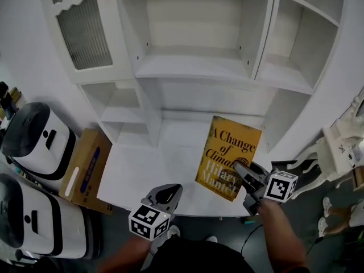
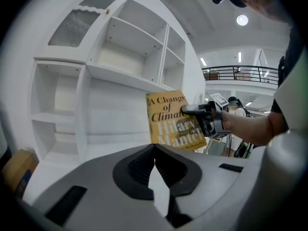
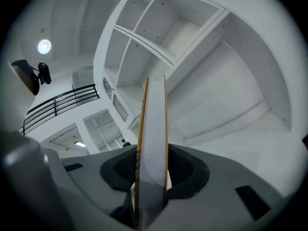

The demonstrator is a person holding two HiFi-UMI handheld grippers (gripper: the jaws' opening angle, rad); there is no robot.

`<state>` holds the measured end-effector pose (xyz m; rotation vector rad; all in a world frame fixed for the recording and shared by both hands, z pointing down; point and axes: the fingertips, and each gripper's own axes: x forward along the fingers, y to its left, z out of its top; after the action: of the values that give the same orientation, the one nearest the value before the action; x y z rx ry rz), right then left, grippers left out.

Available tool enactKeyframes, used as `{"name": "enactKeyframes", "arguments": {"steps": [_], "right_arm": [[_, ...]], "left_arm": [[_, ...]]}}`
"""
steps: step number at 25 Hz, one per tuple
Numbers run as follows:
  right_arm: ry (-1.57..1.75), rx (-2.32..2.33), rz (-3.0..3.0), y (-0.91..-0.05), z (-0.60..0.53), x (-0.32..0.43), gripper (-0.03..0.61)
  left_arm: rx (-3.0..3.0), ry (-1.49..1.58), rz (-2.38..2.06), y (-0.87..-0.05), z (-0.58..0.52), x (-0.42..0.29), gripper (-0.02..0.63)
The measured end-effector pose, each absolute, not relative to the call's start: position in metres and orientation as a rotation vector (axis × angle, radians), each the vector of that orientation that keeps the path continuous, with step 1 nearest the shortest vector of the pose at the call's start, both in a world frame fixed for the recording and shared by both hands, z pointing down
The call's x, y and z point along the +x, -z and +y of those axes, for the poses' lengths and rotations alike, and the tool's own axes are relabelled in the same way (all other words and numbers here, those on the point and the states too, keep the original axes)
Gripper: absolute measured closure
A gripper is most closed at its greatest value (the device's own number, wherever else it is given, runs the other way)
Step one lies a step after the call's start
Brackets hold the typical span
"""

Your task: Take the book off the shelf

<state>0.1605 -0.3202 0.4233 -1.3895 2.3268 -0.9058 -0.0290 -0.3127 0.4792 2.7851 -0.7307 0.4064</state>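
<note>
A yellow book (image 1: 228,149) titled "A Change of Climate" hangs tilted over the white shelf unit's wide lower ledge (image 1: 142,178), in front of the empty compartments. My right gripper (image 1: 240,169) is shut on its lower right corner. In the right gripper view the book's page edge (image 3: 153,129) stands upright between the jaws of the right gripper (image 3: 151,177). The left gripper (image 1: 169,193) hovers at the ledge's front edge, left of the book and apart from it. The left gripper (image 2: 155,150) has its pads meeting with nothing between them, and the book (image 2: 166,117) and the right gripper (image 2: 198,113) show beyond it.
The white shelf unit (image 1: 193,67) has bare shelves and an open glazed door (image 1: 85,27) at upper left. A cardboard box (image 1: 85,169) leans at the ledge's left end beside two white-and-black machines (image 1: 37,138). White furniture (image 1: 341,149) stands at the right.
</note>
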Motion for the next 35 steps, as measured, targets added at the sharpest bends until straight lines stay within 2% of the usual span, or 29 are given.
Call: {"name": "enactKeyframes", "arguments": {"steps": [8, 15, 27, 32, 35], "right_arm": [[1.488, -1.296, 2.243, -0.574, -0.322, 0.144, 0.42], [1.788, -1.195, 2.131, -0.654, -0.341, 0.131, 0.42], [1.945, -1.155, 2.005, -0.715, -0.34, 0.121, 0.419], [1.92, -1.327, 2.035, -0.736, -0.338, 0.132, 0.416], [1.889, -1.466, 2.105, -0.743, -0.339, 0.134, 0.386]], "left_arm": [[2.757, -0.464, -0.713, -0.503, -0.299, -0.027, 0.603], [2.745, -0.475, -0.692, -0.511, -0.294, -0.022, 0.603], [2.684, -0.48, -0.744, -0.521, -0.31, -0.038, 0.603], [2.675, -0.497, -0.741, -0.526, -0.313, -0.038, 0.603], [2.678, -0.506, -0.723, -0.527, -0.31, -0.034, 0.603]]}}
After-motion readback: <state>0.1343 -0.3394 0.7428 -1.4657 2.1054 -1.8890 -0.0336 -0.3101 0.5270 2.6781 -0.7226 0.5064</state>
